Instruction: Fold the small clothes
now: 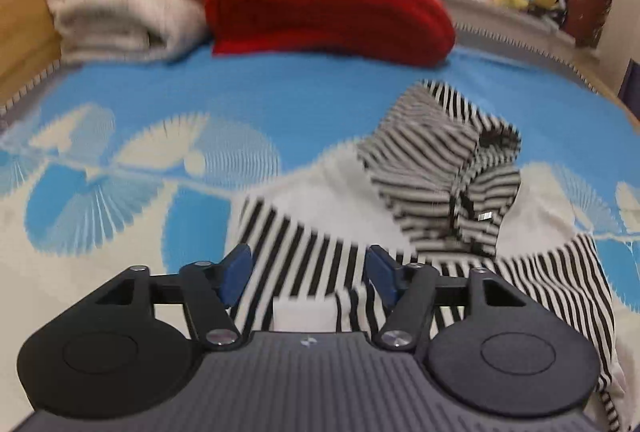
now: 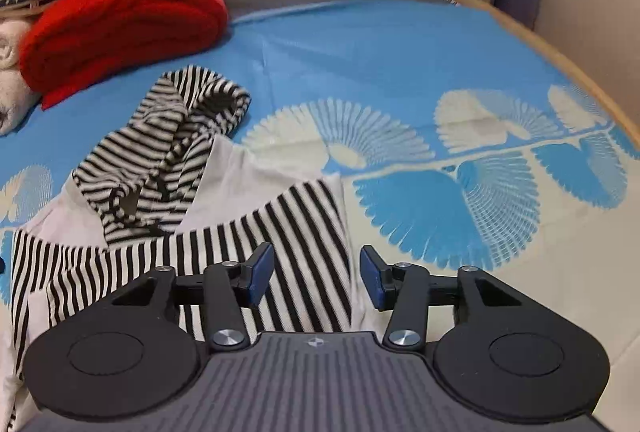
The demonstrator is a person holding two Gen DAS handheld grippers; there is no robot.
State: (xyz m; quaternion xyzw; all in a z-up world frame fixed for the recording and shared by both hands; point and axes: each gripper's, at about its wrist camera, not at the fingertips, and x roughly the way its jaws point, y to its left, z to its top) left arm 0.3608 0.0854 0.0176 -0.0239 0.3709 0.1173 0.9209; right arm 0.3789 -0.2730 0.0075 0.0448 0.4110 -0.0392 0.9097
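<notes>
Striped garment (image 1: 440, 192) on bed (image 1: 280, 92), bunched beyond jaws, fold unfinished. Left gripper (image 1: 308, 272) and right gripper (image 2: 316, 272): jaws wide, holding nothing.

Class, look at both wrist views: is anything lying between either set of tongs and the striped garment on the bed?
Nothing visible is: the left tongs and right tongs stand open right above the striped garment, and the red blanket lies well beyond it.
</notes>
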